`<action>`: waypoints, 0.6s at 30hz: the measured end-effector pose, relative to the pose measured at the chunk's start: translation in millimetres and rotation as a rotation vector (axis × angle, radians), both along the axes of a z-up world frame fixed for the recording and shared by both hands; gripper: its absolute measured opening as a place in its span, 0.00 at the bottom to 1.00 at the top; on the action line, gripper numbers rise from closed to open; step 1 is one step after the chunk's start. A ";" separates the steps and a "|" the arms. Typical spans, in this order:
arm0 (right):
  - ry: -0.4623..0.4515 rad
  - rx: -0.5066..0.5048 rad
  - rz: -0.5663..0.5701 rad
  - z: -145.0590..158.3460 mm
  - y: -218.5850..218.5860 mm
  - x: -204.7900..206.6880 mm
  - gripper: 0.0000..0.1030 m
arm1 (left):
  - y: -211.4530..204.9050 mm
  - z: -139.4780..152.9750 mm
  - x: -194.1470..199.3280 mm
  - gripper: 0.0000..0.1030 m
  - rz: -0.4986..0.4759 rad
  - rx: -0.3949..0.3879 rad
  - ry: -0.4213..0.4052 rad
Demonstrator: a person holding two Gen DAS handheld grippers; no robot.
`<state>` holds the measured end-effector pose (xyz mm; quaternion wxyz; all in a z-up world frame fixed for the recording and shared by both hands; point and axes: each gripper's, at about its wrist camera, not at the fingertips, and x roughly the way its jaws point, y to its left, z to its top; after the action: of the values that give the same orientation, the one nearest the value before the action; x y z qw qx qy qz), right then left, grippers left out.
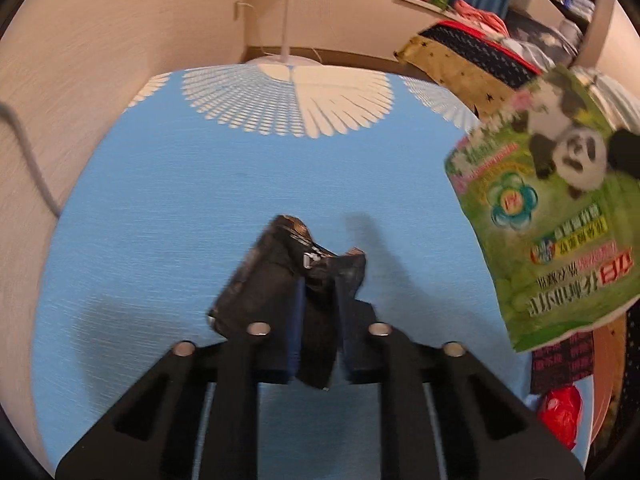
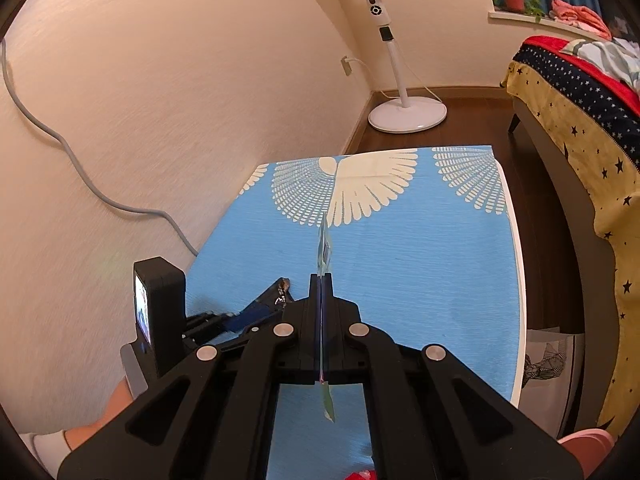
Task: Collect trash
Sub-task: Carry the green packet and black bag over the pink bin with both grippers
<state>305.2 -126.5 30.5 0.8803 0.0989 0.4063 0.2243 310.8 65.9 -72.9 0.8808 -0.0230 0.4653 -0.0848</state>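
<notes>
A dark, crumpled wrapper [image 1: 276,276] is pinched between the blue pads of my left gripper [image 1: 318,286], just above the blue tablecloth [image 1: 160,208]. The right wrist view shows that same gripper [image 2: 276,300] low over the cloth [image 2: 440,264], with the wrapper [image 2: 282,286] poking out of its tip. My right gripper [image 2: 321,278] is shut on a flat green pouch [image 2: 324,246], seen edge-on along the fingers. In the left wrist view the pouch [image 1: 552,216] hangs at the right, its panda print upside down.
A white fan stand [image 2: 406,114] is on the floor past the table's far end. A bed with a starry cover [image 2: 580,128] runs along the right. A white paper bag [image 2: 554,368] sits beside the table, and a red bag [image 1: 560,412] lies low at the right. A grey cable [image 2: 80,168] trails along the wall.
</notes>
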 end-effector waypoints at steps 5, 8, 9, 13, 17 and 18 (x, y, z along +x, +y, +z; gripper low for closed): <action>-0.008 -0.001 -0.002 3.2 -2.2 -6.0 0.00 | 0.5 4.0 -3.6 0.14 -0.001 0.004 -0.027; -0.012 -0.006 -0.004 4.3 -3.8 -7.0 0.00 | -0.8 9.4 -4.7 0.46 -0.008 0.023 -0.060; -0.011 -0.006 -0.004 4.3 -4.4 -7.0 0.00 | -1.3 10.5 -5.0 0.53 -0.003 0.031 -0.069; -0.010 -0.007 -0.005 3.8 -5.5 -6.4 0.00 | 1.2 8.5 -0.4 0.59 0.027 0.055 -0.070; -0.010 -0.009 -0.004 4.1 -5.3 -7.0 0.00 | -0.2 0.1 6.2 0.60 0.016 0.049 -0.042; -0.009 -0.009 -0.004 3.8 -5.6 -6.8 0.00 | -3.0 -2.2 7.2 0.61 0.009 0.064 -0.037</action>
<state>298.4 -132.1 34.3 0.8830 0.0945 0.4031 0.2210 317.9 62.9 -75.1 0.8899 0.0045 0.4512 -0.0663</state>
